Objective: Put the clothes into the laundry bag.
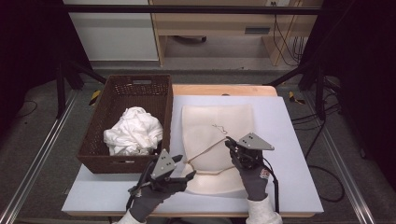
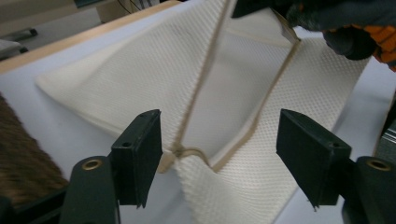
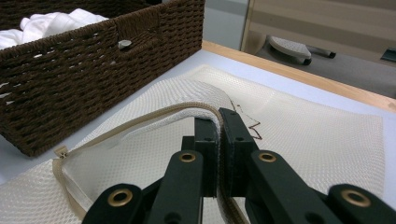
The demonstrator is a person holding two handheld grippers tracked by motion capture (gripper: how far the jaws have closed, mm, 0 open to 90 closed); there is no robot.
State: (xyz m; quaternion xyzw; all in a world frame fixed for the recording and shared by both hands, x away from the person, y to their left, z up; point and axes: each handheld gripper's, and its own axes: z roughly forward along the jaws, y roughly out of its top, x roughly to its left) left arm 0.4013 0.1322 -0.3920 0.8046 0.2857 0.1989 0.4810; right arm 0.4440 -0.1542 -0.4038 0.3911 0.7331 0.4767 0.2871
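A cream mesh bag [image 1: 217,123] lies flat on the pale table [image 1: 289,140], its zipped mouth partly open. My right gripper [image 1: 229,143] is shut on the upper zipper edge [image 3: 187,109] and holds that edge raised off the lower layer. In the right gripper view the jaws [image 3: 219,119] pinch the mesh rim between their pads. My left gripper [image 1: 185,167] hovers open at the bag's near left corner. Its own view has the zipper's end [image 2: 180,151] just beyond the left pad [image 2: 140,154], with nothing pressed between the jaws [image 2: 219,140].
A brown wicker basket [image 1: 123,165] stands left of the bag and holds a crumpled white cloth [image 1: 134,130]. The basket wall [image 3: 93,70] rises close beside the bag's left edge. A wooden strip [image 1: 224,89] borders the table's far side.
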